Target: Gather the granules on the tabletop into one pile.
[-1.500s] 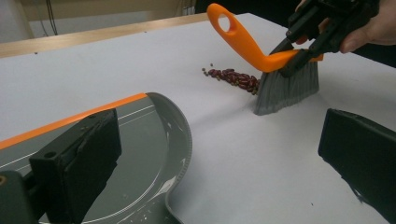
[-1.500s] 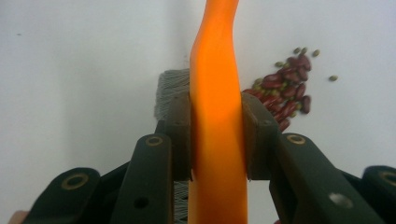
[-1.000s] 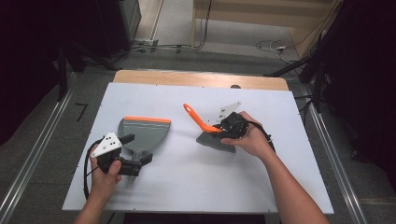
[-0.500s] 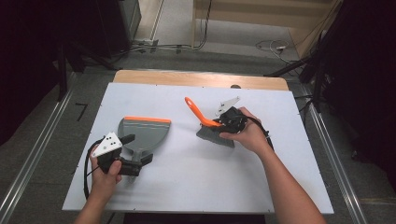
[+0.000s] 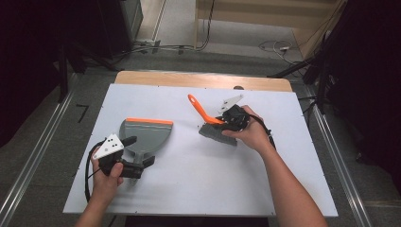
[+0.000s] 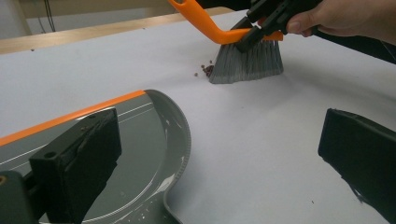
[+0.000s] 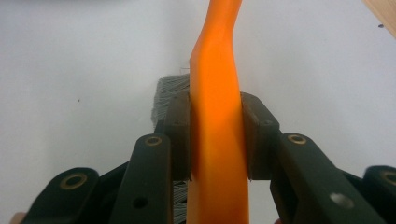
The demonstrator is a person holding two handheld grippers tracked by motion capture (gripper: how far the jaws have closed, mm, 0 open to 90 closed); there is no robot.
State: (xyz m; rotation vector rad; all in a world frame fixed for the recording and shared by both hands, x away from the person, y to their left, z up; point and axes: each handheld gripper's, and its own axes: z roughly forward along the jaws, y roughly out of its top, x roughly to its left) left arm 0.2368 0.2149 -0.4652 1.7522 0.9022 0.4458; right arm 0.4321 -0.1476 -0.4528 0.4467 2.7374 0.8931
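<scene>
Right gripper (image 7: 217,140) clamped on orange plastic brush handle (image 7: 217,84), grey bristles (image 5: 217,134) mid-tabletop beside dark crumbs (image 6: 206,70), left gripper (image 6: 224,163) jaws wide apart at grey orange-lipped dustpan (image 5: 146,135) towards left edge.

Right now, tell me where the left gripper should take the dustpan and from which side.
Grip the dustpan by its short handle, coming from the near edge of the table. The handle points toward the person and is the only narrow part; the orange lip faces the brush, so holding from behind probably leaves the mouth free.

table (image 5: 189,189) — white | on it: dustpan (image 5: 144,135), brush bristles (image 5: 215,135), crumbs (image 6: 205,70)
</scene>
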